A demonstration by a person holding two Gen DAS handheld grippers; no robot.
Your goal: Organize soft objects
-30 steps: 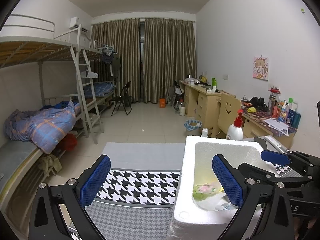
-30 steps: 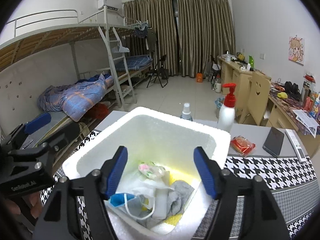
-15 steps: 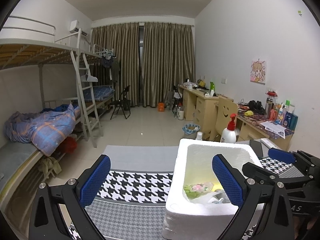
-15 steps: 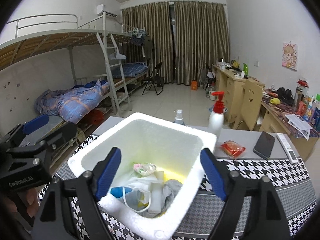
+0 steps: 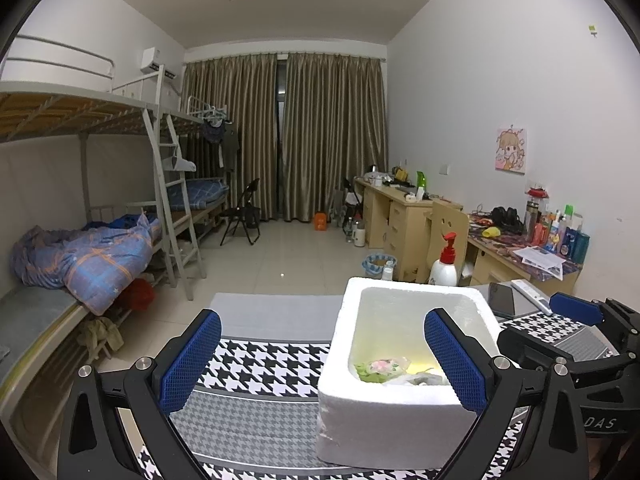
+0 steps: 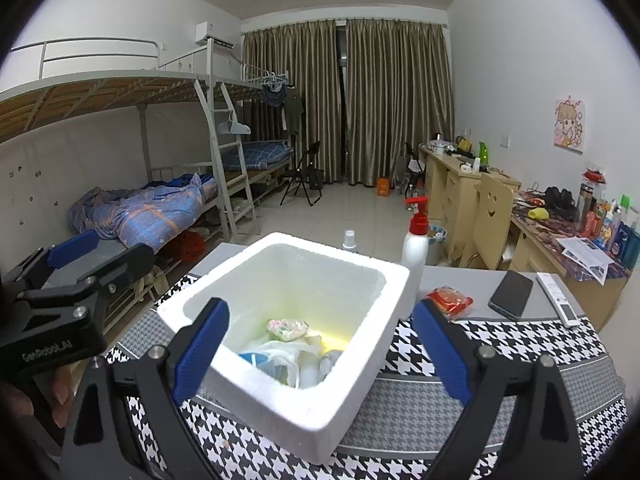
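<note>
A white foam box (image 5: 392, 412) (image 6: 280, 412) stands on the houndstooth tablecloth (image 5: 260, 364). Inside lie a floral pouch (image 6: 288, 328) (image 5: 382, 366), a white plastic bag (image 6: 280, 354), a blue mask (image 6: 252, 358) and a grey cloth (image 6: 330, 360). My right gripper (image 6: 320, 306) hovers above the box's near side, its jaws opening wide, and nothing is held between them. My left gripper (image 5: 320, 316) stands open to the left of the box and holds nothing. Each view shows the other gripper at its edge.
Behind the box stand a pump bottle (image 6: 416, 240) and a small spray bottle (image 6: 349, 239). To its right lie a red packet (image 6: 450, 300), a phone (image 6: 512, 294) and a remote (image 6: 560, 300). Bunk beds line the left wall and cluttered desks the right.
Both grippers have drawn back from the box, which now sits smaller and further off in both views. The right jaws have spread wider. The box's contents have not moved.
</note>
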